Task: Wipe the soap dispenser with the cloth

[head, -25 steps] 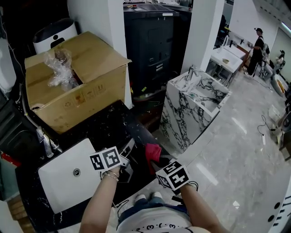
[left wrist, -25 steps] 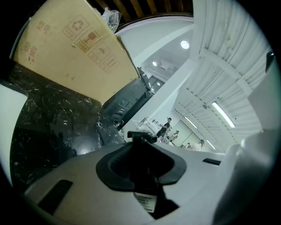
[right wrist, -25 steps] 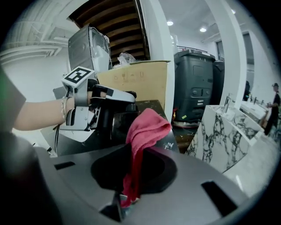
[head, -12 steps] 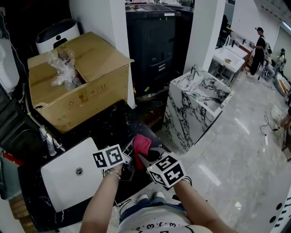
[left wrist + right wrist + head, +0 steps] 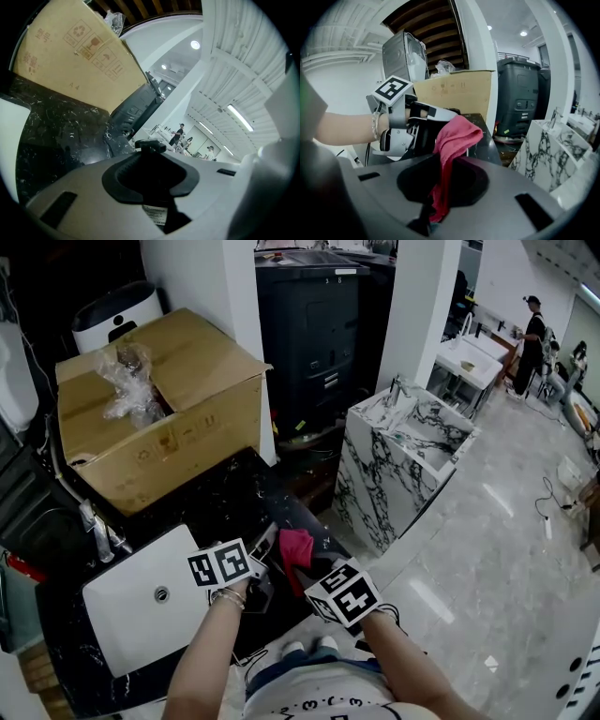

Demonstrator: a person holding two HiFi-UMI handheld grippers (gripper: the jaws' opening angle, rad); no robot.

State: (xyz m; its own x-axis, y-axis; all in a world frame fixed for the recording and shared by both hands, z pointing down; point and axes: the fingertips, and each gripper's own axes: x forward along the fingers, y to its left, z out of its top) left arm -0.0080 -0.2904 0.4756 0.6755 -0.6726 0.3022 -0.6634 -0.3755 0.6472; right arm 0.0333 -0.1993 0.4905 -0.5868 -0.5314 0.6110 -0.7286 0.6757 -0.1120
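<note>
Head view showed the person standing at a black marbled desk (image 5: 220,498) with a white sink basin (image 5: 131,620) set in it. The left gripper (image 5: 255,568) was held over the front part of the desk, just right of the basin. Its fingers were clenched on the soap dispenser (image 5: 149,174), a dark bottle with a pump head on top and a small label lower on its side. In the left gripper view this bottle filled the space between the two fingers. The right gripper (image 5: 305,573) was close at its right side. Its fingers were grasping the cloth (image 5: 455,135), a pink-red one, by its lower part, so the free upper part stood up out of the fingers and folded over at the top. In the right gripper view the folded top of the cloth was just beside the left gripper and the dark bottle in it; whether the cloth touched the bottle, I could not tell. At the back of the desk stood an open cardboard box (image 5: 178,437) with a crumpled plastic bag (image 5: 127,381) inside. To the right, apart from the desk, was a white cabinet with black veins (image 5: 375,484), and far at the back of the room some people (image 5: 532,334) stood.
</note>
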